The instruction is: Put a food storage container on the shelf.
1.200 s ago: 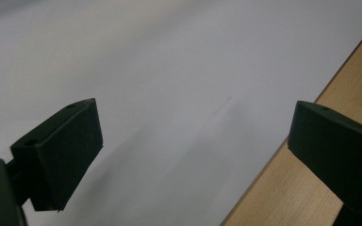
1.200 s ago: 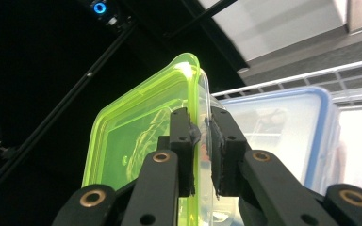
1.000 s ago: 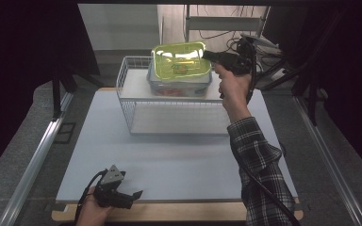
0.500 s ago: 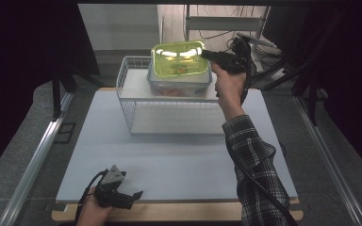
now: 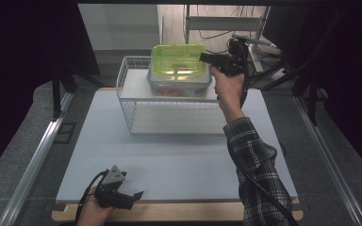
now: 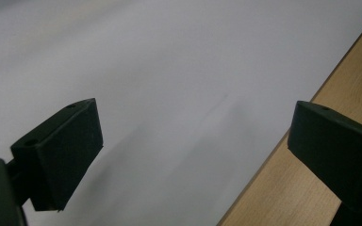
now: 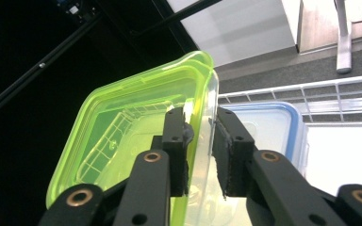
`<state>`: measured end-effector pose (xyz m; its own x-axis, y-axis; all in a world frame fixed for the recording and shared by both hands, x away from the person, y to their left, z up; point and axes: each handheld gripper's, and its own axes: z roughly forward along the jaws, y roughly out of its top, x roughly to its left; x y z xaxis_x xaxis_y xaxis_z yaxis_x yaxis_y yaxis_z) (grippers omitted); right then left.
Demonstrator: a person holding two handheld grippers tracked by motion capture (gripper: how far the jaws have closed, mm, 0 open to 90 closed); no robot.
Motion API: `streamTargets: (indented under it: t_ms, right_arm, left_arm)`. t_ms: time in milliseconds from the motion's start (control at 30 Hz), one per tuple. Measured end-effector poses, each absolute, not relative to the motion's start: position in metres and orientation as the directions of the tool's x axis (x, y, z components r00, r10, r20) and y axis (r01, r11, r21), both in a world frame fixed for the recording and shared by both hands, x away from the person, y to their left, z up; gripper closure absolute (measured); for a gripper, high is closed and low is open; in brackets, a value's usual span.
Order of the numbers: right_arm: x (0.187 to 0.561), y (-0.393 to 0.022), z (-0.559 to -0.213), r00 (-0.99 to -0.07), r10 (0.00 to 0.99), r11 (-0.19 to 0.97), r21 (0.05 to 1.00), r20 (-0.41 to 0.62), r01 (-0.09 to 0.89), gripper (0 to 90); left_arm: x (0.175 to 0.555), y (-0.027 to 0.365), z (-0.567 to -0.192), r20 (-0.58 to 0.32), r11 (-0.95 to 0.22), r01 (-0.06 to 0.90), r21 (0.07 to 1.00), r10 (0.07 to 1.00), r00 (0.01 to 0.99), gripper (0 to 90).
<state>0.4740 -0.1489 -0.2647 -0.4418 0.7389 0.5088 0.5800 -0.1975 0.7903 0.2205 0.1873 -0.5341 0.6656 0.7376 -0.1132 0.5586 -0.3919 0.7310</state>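
A black-and-white plaid sleeve (image 5: 259,174), black hand-held gripper (image 7: 200,141) arms with brass-ringed screw holes, trailing black cable (image 5: 245,84)

Your right gripper (image 5: 206,57) raised at far side of wire basket (image 5: 133,89), arm in plaid sleeve (image 5: 257,174) extended, jaws clamped. Your left gripper (image 5: 131,197) low, well apart from basket toward you, jaws spread, nothing between.

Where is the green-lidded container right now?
In the high view the green-lidded container sits at the far middle of the table, stacked on a blue-lidded container in the white wire basket, its right edge pinched by the right gripper.
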Motion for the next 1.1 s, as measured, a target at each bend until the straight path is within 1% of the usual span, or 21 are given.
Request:
streamTargets:
  t_ms: [267, 367, 467, 600, 733, 900, 1100]
  right_arm:
    - [0.476, -0.147, -0.267, -0.439, 0.759, -0.175, 0.799, 0.482, 0.575, 68.8]
    - [0.478, -0.148, -0.27, -0.436, 0.753, -0.185, 0.794, 0.494, 0.58, 67.5]
    - [0.478, -0.148, -0.27, -0.433, 0.764, -0.176, 0.8, 0.479, 0.574, 62.4]
    - [0.477, -0.148, -0.269, -0.436, 0.767, -0.169, 0.803, 0.472, 0.572, 59.7]
    - [0.474, -0.152, -0.266, -0.466, 0.755, -0.162, 0.819, 0.462, 0.55, 51.4]
    - [0.468, -0.157, -0.264, -0.506, 0.734, -0.143, 0.831, 0.454, 0.538, 43.5]
    - [0.46, -0.164, -0.267, -0.562, 0.703, -0.089, 0.838, 0.436, 0.538, 33.2]
  left_arm:
    - [0.221, 0.187, -0.534, -0.113, -0.393, 0.559, 0.73, 0.737, 0.666, 4.0]
    - [0.221, 0.187, -0.534, -0.113, -0.394, 0.56, 0.729, 0.737, 0.666, 3.9]
    - [0.221, 0.187, -0.534, -0.113, -0.394, 0.56, 0.729, 0.737, 0.666, 3.9]
    - [0.221, 0.187, -0.534, -0.113, -0.393, 0.56, 0.729, 0.737, 0.666, 3.9]
    - [0.22, 0.187, -0.535, -0.116, -0.39, 0.561, 0.73, 0.738, 0.665, 3.9]
    - [0.221, 0.187, -0.534, -0.117, -0.387, 0.561, 0.731, 0.74, 0.663, 3.9]
    - [0.221, 0.188, -0.534, -0.121, -0.383, 0.561, 0.734, 0.739, 0.662, 3.9]
